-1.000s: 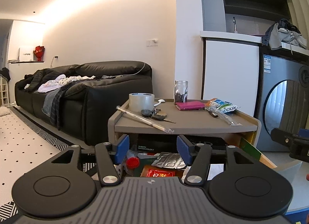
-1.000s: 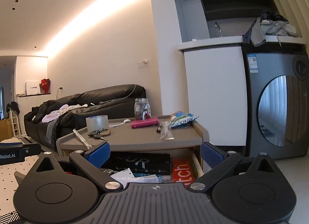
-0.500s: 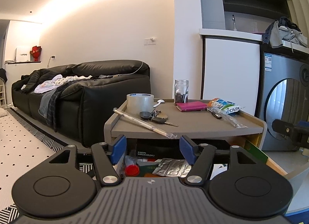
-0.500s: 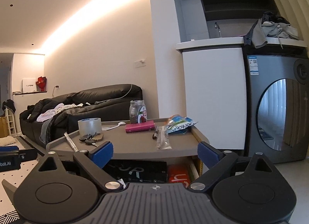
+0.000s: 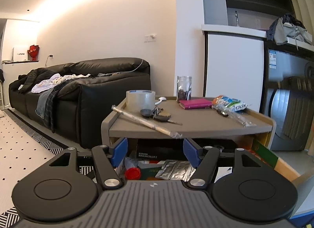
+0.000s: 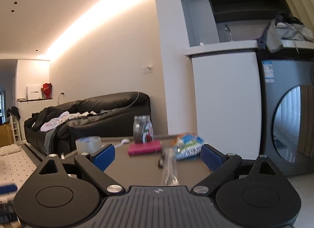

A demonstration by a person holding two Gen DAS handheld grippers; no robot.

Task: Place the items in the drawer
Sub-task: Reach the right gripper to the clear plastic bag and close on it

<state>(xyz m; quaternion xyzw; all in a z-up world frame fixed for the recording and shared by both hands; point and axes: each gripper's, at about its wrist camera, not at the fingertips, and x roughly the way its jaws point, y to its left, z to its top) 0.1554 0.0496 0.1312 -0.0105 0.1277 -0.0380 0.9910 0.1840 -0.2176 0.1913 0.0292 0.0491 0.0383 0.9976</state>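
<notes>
A grey side table [image 5: 196, 124] carries a tape roll [image 5: 140, 98], keys [image 5: 157, 115], a long wrapped stick [image 5: 145, 122], a glass jar [image 5: 184, 88], a pink case [image 5: 195, 103], a snack bag [image 5: 231, 104] and a wrapped pen [image 5: 233, 117]. Under its top an open drawer [image 5: 282, 166] holds a black box [image 5: 155, 152], foil packs [image 5: 176, 171] and a red cap [image 5: 132, 173]. My left gripper [image 5: 155, 152] is open in front of the drawer, empty. My right gripper [image 6: 157, 156] is open and empty over the tabletop, facing the pink case [image 6: 144, 148], jar [image 6: 142, 128], snack bag [image 6: 187, 146] and wrapped pen [image 6: 168, 164].
A black leather sofa [image 5: 78, 92] with clothes on it stands left of the table. A white cabinet [image 5: 233, 67] and a washing machine [image 6: 290, 125] are on the right. A patterned rug [image 5: 19, 141] covers the floor at left.
My right gripper has risen and moved forward, from facing the drawer to above the tabletop; its view is blurred by motion. The left gripper has shifted slightly forward and stayed open.
</notes>
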